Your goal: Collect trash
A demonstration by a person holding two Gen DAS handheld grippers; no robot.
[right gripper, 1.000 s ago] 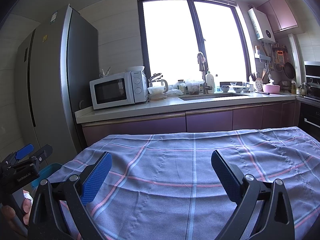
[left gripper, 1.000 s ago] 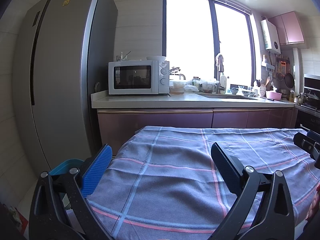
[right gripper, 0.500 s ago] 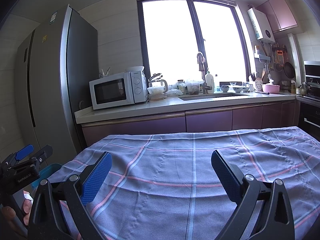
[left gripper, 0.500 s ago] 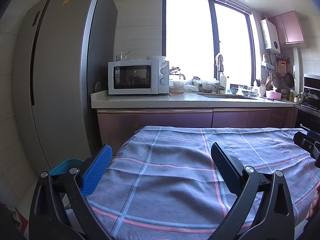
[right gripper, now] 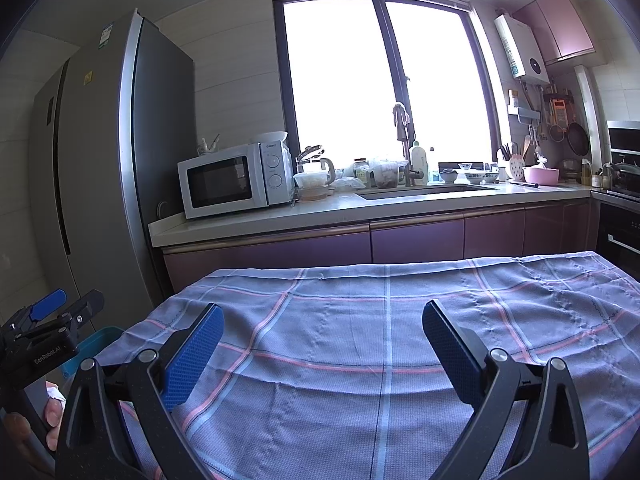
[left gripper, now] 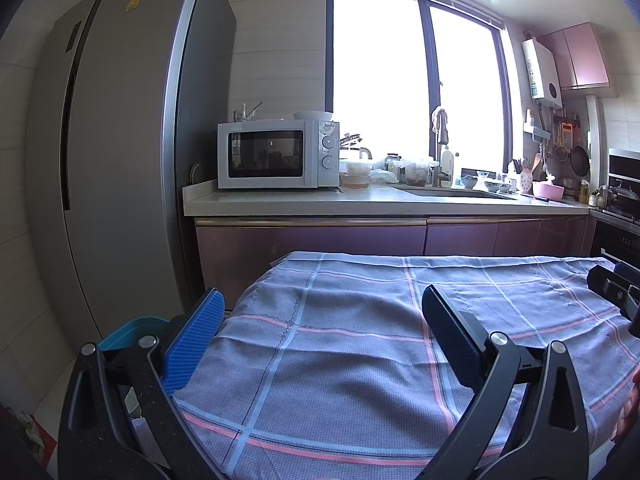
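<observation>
Nothing has shifted over the last second: both views match the earlier ones, so the task reads as either not begun or paused. The left gripper [left gripper: 320, 336] and the right gripper [right gripper: 322, 342] hang side by side over the worktop [right gripper: 380, 312], each with its blue pads spread wide and nothing between them. No trash can be seen anywhere on the plaid cloth [left gripper: 360, 340] that covers the worktop; whatever is to be collected lies out of view. A teal bin [left gripper: 132, 330] stands off the worktop's left edge, at about nine o'clock from the left gripper, and seems the likely place for trash. The cloth's far edge at twelve o'clock drops off before the kitchen counter [right gripper: 400, 208]; the fridge [left gripper: 120, 160] stands near at ten o'clock. The cloth ahead offers open room for both grippers.
</observation>
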